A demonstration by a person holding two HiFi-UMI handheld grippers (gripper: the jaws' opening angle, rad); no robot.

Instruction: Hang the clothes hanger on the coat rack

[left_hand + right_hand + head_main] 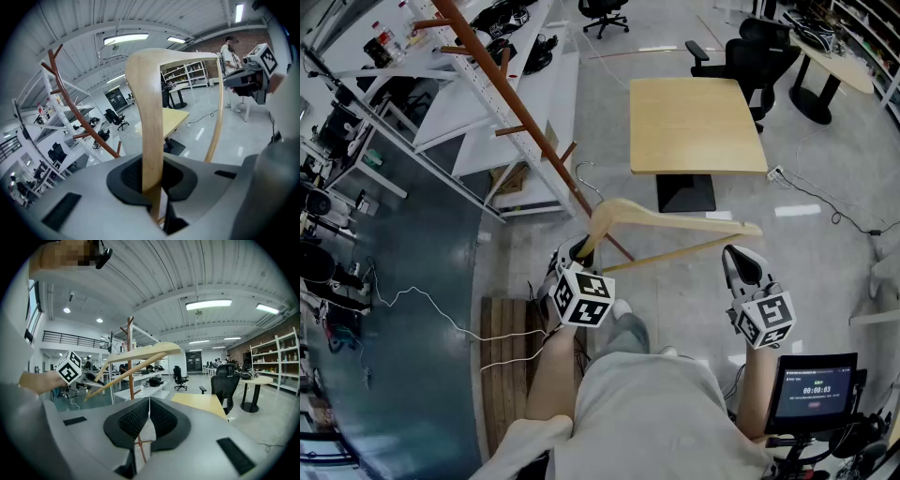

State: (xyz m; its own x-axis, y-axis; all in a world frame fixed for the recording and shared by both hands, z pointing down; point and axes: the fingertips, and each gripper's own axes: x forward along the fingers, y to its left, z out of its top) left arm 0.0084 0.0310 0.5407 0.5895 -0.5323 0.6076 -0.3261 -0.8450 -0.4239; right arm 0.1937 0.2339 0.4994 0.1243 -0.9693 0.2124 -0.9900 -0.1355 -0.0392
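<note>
Beside the coat rack (516,105), the wooden hanger (675,221) is held in the air, not yet hung.
One end of the hanger is clamped in the left gripper (581,249); the right gripper (741,267) is seen clear of the hanger, jaws pressed together on nothing.

The clothes hanger (675,221) stretches across in front of you, one end set between the jaws of your left gripper (581,249) and the other just ahead of your right gripper (741,262); its hook is close by the pole of the coat rack (511,98). Beyond the hanger stands a table (694,122) with an office chair (755,56) at its far right corner, while shelving (502,112) runs behind the rack to your left. A screen (814,386) sits low beside your right arm, and a slatted board (508,366) lies on the floor under your left arm.
</note>
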